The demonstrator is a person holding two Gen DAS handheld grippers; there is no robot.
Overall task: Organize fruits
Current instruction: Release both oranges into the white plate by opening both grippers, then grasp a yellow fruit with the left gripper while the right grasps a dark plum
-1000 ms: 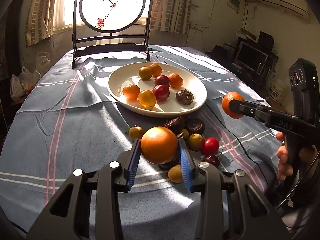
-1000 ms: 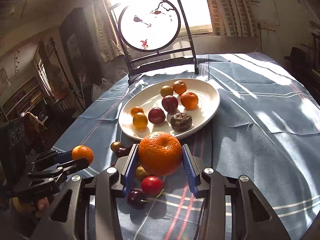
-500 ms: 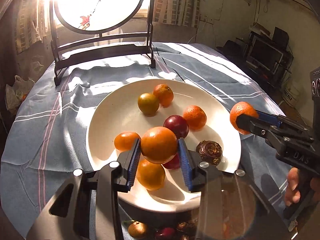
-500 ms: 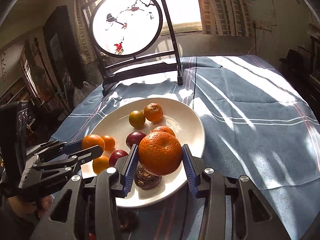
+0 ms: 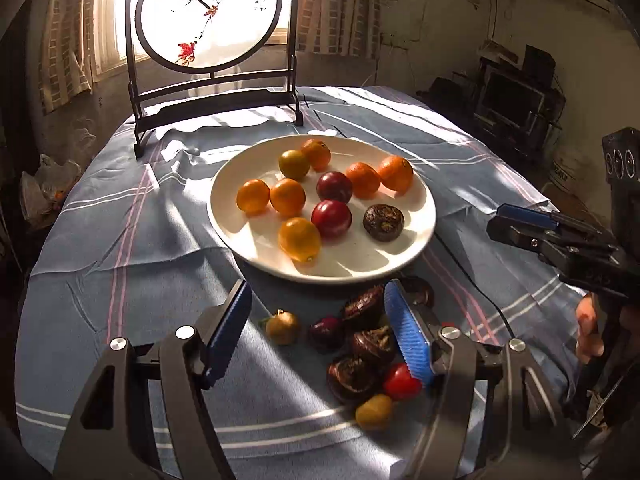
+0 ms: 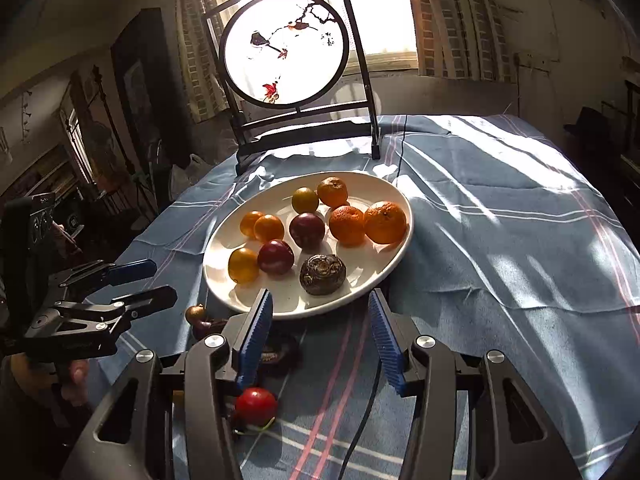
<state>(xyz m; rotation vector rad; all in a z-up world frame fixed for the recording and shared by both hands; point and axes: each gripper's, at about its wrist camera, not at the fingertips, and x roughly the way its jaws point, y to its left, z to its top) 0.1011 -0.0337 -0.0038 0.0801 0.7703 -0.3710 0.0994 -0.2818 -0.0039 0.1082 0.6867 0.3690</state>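
Both oranges now lie on the plate (image 5: 424, 216); left gripper (image 5: 318, 332) and right gripper (image 6: 320, 336) hang released, empty. Several small fruits (image 5: 360, 344) remain on the cloth beside it.

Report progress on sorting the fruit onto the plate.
Done: ten fruits sit on the white plate, including the rightmost orange. In hand: nothing; the left gripper and right gripper are open. Left: loose fruit on the cloth, such as the red tomato.
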